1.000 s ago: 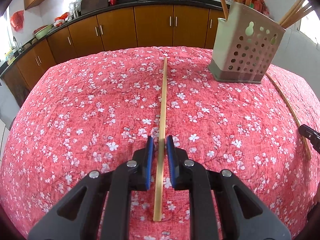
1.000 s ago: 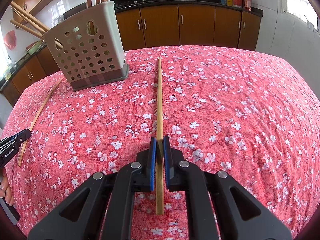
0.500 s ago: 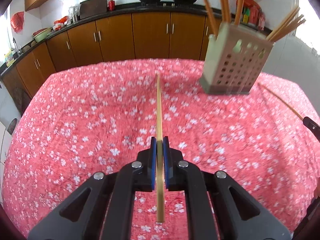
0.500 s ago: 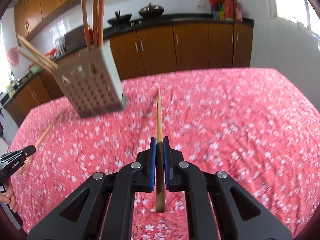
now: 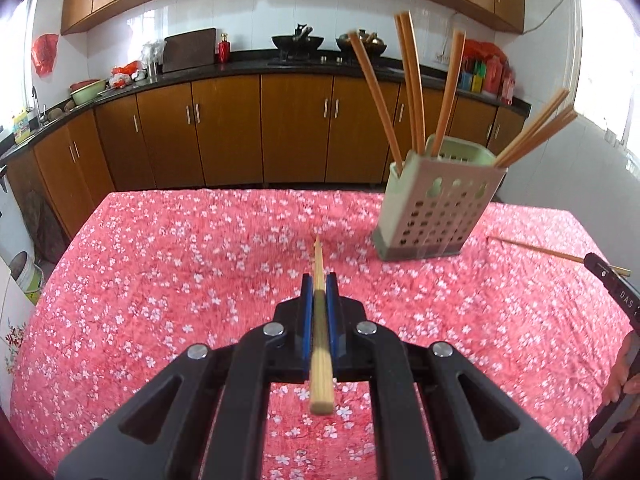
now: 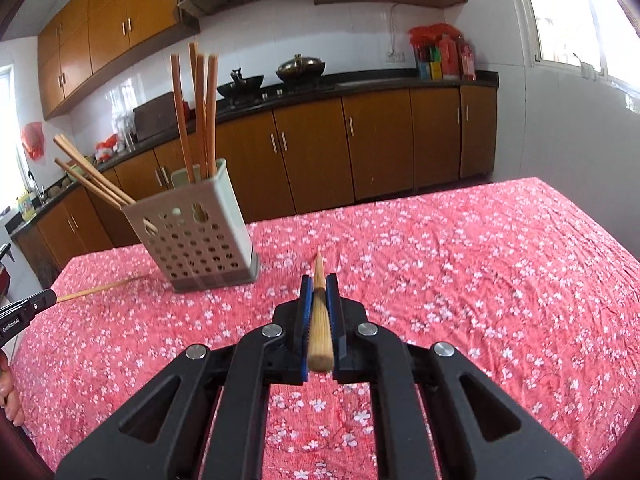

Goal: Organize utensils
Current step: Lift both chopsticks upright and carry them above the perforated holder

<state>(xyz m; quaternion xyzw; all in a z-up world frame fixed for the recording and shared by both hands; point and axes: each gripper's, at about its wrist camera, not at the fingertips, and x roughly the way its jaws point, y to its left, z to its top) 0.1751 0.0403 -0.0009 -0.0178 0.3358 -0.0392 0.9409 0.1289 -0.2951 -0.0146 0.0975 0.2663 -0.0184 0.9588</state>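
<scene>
In the left wrist view, we are clamping the left gripper (image 5: 319, 300) on a pale bamboo chopstick (image 5: 320, 344) near its thick end and holding it clear of the floral tablecloth (image 5: 168, 280), left of the perforated chopstick holder (image 5: 436, 204); it is looking light, stiff and smooth, so it may be pivoting between the pads. In the right wrist view, we are pinching the right gripper (image 6: 319, 300) on a second chopstick (image 6: 319, 332) close to its butt, right of the holder (image 6: 196, 232), and a grip nearer mid-length would probably be steadying the tip.

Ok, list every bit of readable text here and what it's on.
"GenRobot.AI": side of the left claw.
"DAS", the rest not visible: side of the right claw.
Counter packages: labels too blurred to read.
</scene>
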